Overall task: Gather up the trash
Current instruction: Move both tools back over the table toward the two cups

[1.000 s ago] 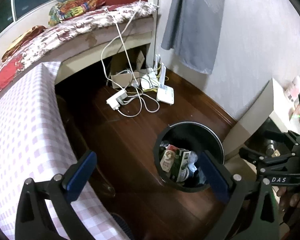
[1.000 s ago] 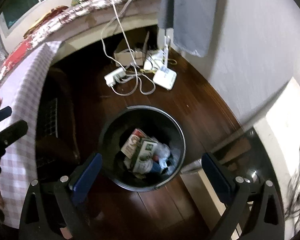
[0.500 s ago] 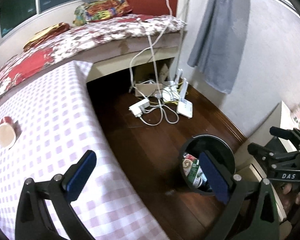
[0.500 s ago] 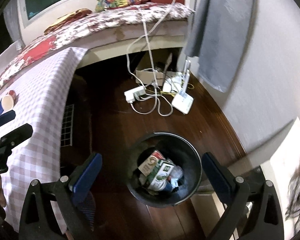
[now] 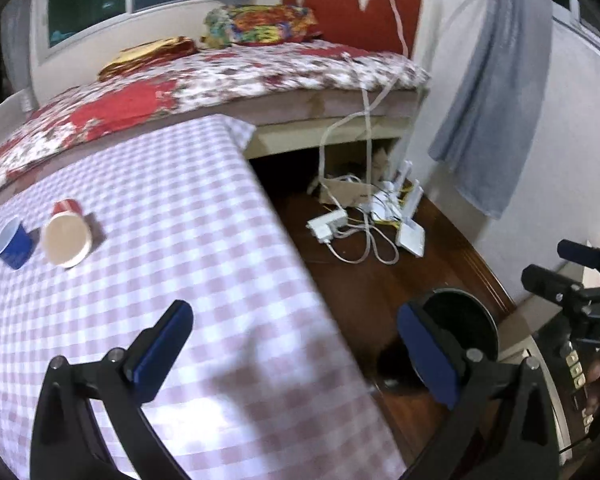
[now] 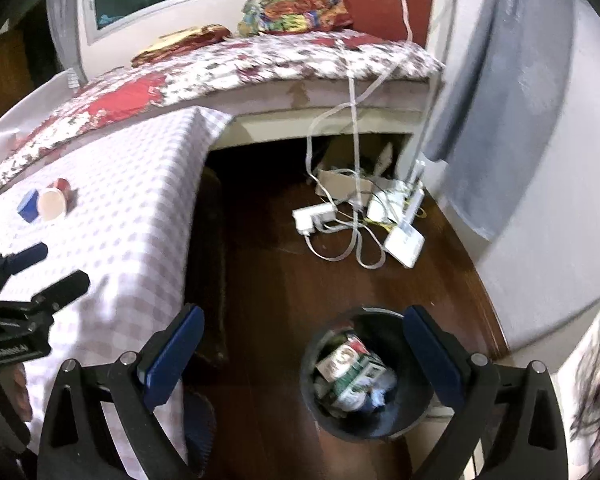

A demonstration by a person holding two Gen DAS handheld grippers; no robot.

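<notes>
Checkered table [image 5: 188, 208] is filling the left side of both views, with the black trash bin [image 6: 416, 420] sitting on the wood floor off its right edge, cartons and wrappers inside. Red paper cup [image 5: 66, 236] is lying on its side touching a blue cup [image 5: 14, 246] near the table's far left edge. Left gripper [image 5: 296, 354] and right gripper [image 6: 304, 356] are both gaping wide, gripping nothing
</notes>
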